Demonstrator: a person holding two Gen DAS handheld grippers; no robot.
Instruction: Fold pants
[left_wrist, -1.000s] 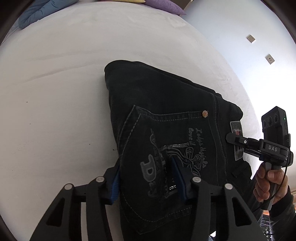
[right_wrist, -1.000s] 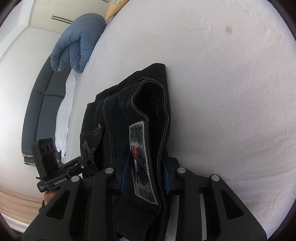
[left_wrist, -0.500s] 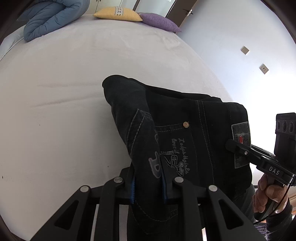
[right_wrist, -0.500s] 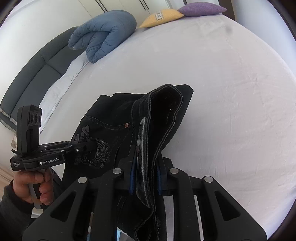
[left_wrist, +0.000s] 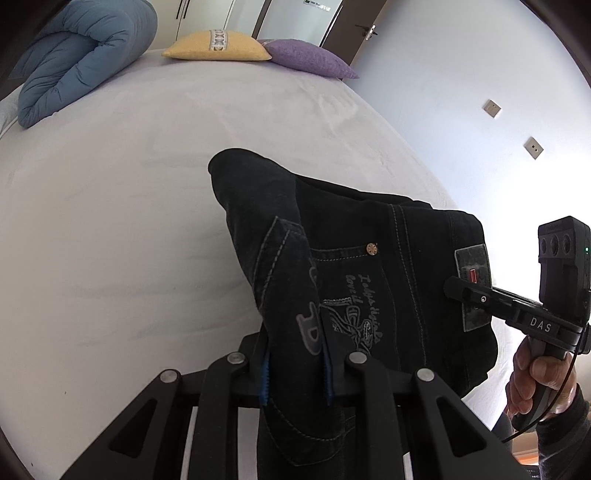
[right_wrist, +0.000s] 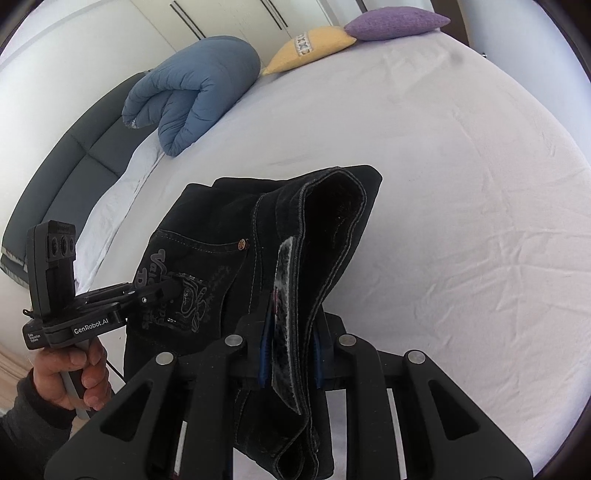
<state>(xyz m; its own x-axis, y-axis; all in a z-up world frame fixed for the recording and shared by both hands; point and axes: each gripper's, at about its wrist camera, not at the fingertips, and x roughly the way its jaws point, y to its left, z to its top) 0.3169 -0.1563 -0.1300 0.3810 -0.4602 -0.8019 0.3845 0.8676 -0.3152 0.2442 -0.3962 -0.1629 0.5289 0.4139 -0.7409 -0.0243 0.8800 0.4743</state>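
Folded black jeans (left_wrist: 373, 280) with grey embroidery on the back pocket hang lifted above the white bed (left_wrist: 110, 221). My left gripper (left_wrist: 295, 373) is shut on the pocket edge of the jeans. My right gripper (right_wrist: 290, 354) is shut on the waistband by the grey label (right_wrist: 284, 314) of the same jeans (right_wrist: 221, 258). The right gripper also shows in the left wrist view (left_wrist: 454, 288), pinching the label side. The left gripper shows in the right wrist view (right_wrist: 166, 288) on the embroidered pocket.
A rolled blue duvet (left_wrist: 74, 59), a yellow pillow (left_wrist: 218, 46) and a purple pillow (left_wrist: 306, 59) lie at the far end of the bed. A dark headboard (right_wrist: 55, 177) runs along the left. A white wall with switch plates (left_wrist: 532, 147) is at the right.
Both grippers have closed on the jeans and raised them off the sheet. The cameras now tilt up, so the pillows and duvet have come into view.
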